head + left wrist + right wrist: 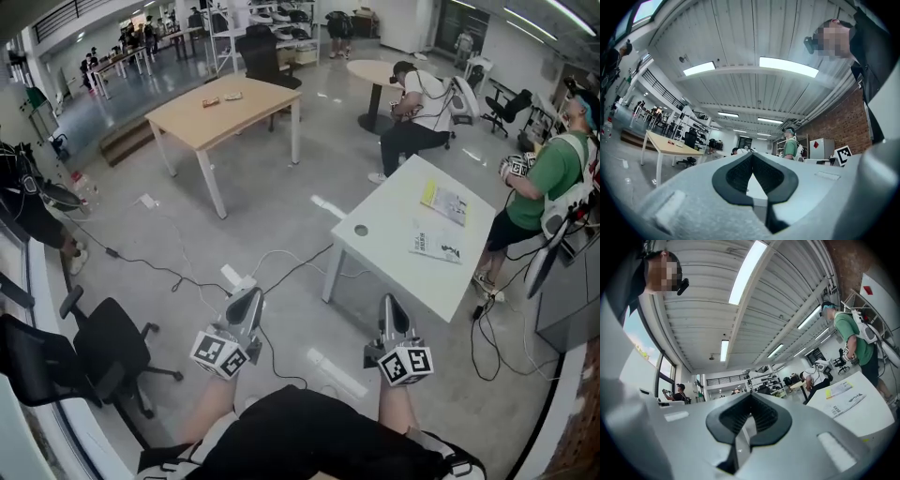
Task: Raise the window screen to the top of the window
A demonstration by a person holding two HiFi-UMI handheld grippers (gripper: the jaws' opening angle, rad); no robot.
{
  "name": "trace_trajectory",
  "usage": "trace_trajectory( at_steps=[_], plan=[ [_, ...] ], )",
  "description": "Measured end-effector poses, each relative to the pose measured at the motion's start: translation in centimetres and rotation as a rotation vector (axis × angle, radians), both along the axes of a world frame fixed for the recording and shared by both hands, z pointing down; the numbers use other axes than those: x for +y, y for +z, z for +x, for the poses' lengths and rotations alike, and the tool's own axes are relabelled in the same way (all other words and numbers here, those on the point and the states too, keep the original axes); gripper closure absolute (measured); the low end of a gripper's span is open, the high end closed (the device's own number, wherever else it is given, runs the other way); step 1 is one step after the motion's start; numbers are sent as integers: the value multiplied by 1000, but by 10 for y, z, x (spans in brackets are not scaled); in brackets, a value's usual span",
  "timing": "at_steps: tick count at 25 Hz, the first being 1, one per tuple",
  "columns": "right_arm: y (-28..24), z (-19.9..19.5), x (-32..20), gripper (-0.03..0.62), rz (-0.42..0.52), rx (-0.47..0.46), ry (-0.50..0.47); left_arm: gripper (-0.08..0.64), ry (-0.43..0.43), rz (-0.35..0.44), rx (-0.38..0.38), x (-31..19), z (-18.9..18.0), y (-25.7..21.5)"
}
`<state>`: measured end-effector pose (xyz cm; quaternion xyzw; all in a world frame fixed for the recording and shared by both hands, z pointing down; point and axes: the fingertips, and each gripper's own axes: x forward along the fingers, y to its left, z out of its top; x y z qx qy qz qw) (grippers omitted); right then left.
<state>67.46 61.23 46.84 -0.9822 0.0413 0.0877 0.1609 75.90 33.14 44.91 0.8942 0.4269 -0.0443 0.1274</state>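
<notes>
No window screen shows in any view. A window frame (39, 298) runs down the far left edge of the head view, and tall windows (664, 376) show at the left of the right gripper view. My left gripper (251, 298) and right gripper (392, 304) are held side by side in front of my body, above the floor and pointing out into the room. Both are shut with nothing between the jaws. In the left gripper view the left gripper (753, 157) has its dark pads pressed together. The right gripper (751, 397) looks the same in its own view.
A white table (386, 217) with papers stands just ahead to the right, and a wooden table (192, 120) farther back. A black office chair (105, 354) sits at my left by the window. Cables (169, 272) trail over the floor. Other people (534, 187) stand at the right.
</notes>
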Motion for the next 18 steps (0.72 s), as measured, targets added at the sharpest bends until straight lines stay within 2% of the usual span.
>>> trace_trajectory(
  at_steps=[6,18],
  plan=[
    [7,24,-16,591,18,-6,-95,557,-99,6,-19,-24,-2,8],
    [31,52,-3,591,-2,-50,-309,557,-304,6,-40,-15,-31,26]
  ],
)
